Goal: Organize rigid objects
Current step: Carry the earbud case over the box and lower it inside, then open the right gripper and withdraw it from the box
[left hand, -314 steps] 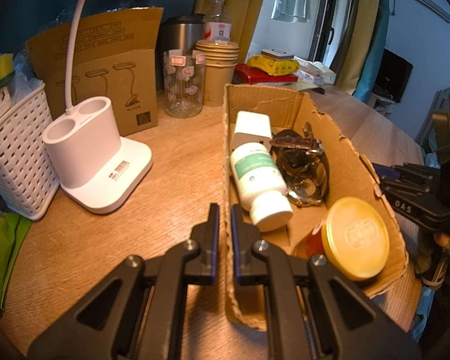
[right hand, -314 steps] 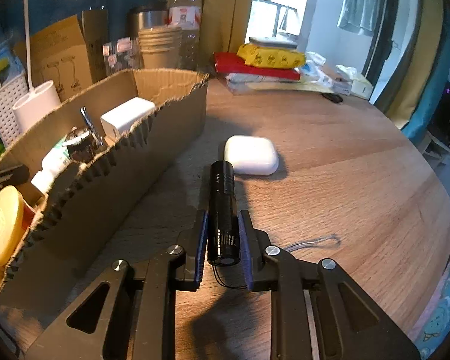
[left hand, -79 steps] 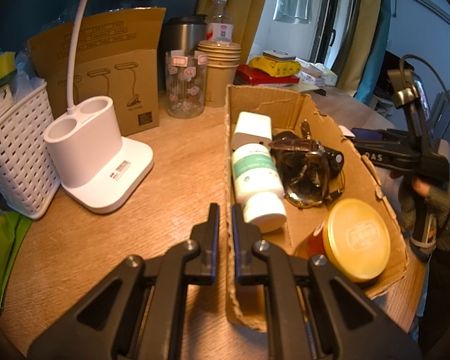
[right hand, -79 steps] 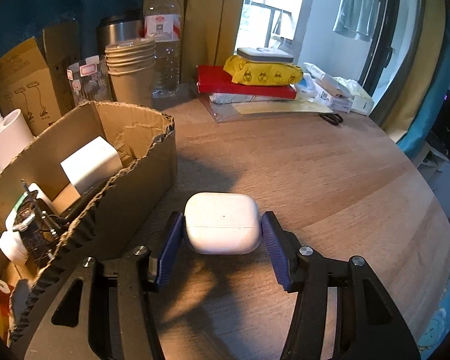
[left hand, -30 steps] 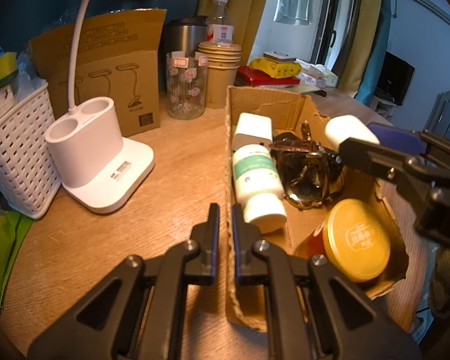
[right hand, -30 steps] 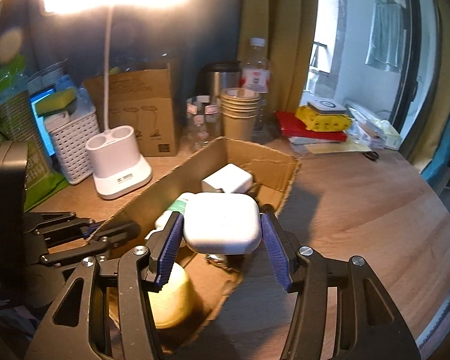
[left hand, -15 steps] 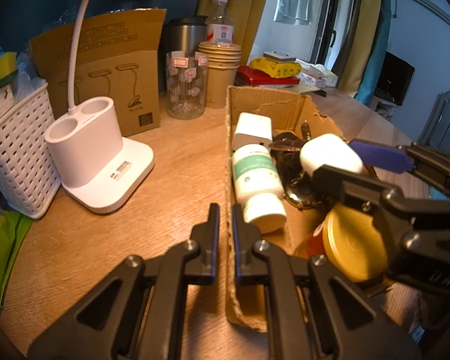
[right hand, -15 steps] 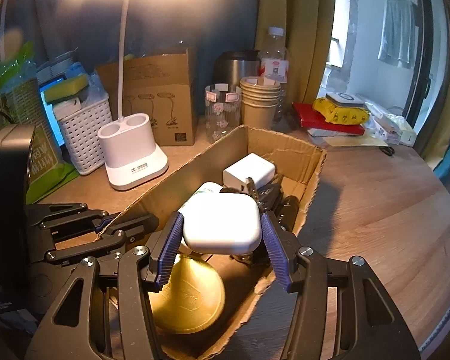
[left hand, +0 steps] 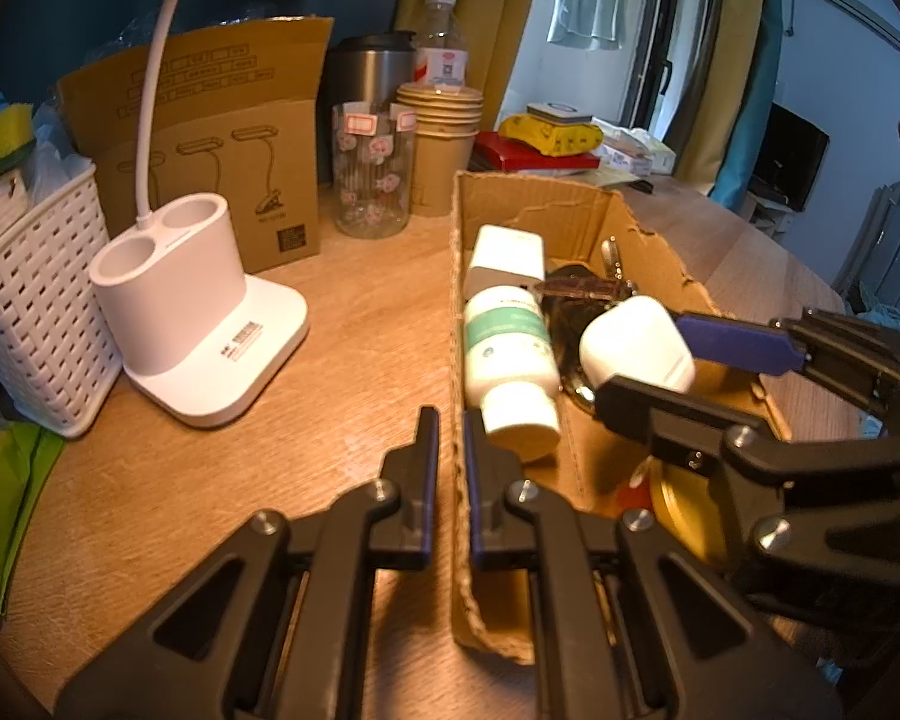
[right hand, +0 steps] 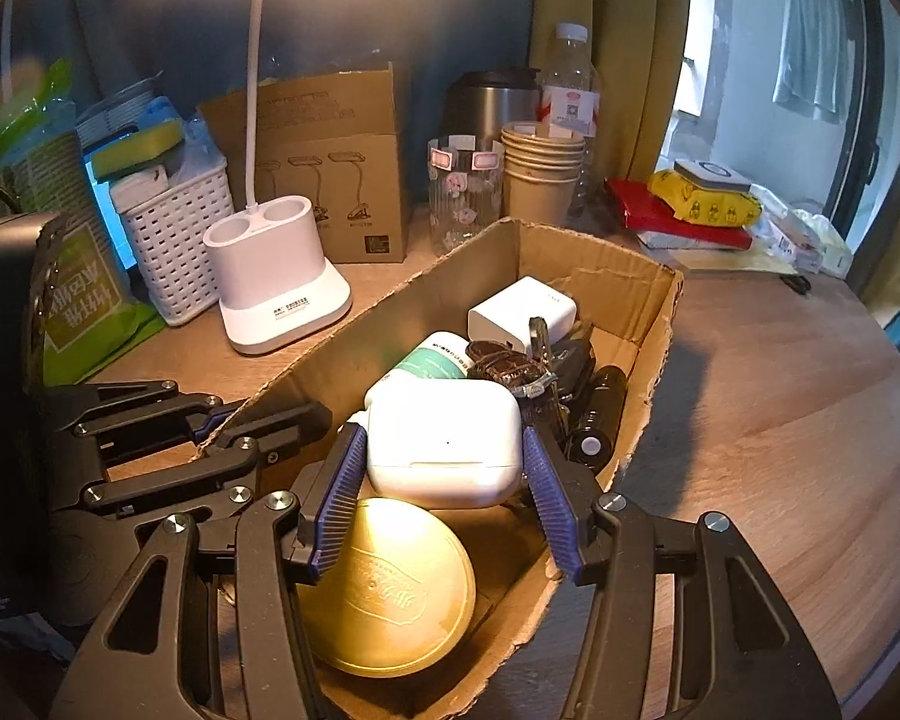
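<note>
The right gripper (right hand: 444,483) pinches a white case (right hand: 444,450) by its two sides, one blue pad on each. The case hangs over the middle of the box (right hand: 648,360), above the things inside, and I cannot tell if it touches any of them. The left gripper (left hand: 450,462) is pressed together on the near left wall of the box, with the thin card between its fingers. Inside the box, a gold lid (right hand: 390,588) lies at the near end. A white bottle (left hand: 507,354) with a green label lies along the left wall. A white plug (right hand: 522,312) sits at the far end. A black torch (right hand: 597,426) lies by the right wall, and some dark, shiny things are piled in the middle. The box stands on a wood table (right hand: 780,420). A white lamp (left hand: 198,324) stands to the left of the box, well apart from it.
</note>
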A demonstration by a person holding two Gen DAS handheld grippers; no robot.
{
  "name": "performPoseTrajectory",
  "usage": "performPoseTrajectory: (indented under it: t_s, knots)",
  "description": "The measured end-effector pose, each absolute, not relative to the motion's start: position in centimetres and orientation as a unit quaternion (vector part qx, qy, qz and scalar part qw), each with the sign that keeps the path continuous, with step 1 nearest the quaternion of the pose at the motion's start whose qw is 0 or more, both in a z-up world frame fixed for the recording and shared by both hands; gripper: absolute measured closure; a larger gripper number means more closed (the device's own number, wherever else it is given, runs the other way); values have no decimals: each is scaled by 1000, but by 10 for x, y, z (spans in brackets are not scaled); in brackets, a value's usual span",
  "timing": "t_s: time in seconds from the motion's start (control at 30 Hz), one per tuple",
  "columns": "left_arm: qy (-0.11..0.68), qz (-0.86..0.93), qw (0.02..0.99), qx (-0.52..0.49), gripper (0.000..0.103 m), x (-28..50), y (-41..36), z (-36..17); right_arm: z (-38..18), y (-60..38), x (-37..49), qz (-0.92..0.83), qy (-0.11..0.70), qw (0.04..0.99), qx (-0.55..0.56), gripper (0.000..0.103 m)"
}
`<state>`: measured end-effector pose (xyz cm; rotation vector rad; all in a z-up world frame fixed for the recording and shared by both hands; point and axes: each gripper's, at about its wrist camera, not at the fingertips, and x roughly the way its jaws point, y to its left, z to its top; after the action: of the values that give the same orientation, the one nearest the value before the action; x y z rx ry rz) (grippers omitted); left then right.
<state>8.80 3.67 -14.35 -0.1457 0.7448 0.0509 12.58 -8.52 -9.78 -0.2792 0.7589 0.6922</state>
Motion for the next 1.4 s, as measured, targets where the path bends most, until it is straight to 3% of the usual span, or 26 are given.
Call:
performPoseTrajectory:
  t_s: [0.9, 1.13, 1.4]
  knots:
    - [364, 25, 928, -71, 95, 88, 36, -144, -90, -96, 121, 320, 350, 873, -119, 45]
    - [364, 25, 928, -71, 95, 88, 36, -145, -87, -103, 118, 311, 344, 879, -111, 37]
    - [364, 25, 928, -70, 95, 89, 36, -145, -81, -121, 116, 283, 336, 894, -92, 36]
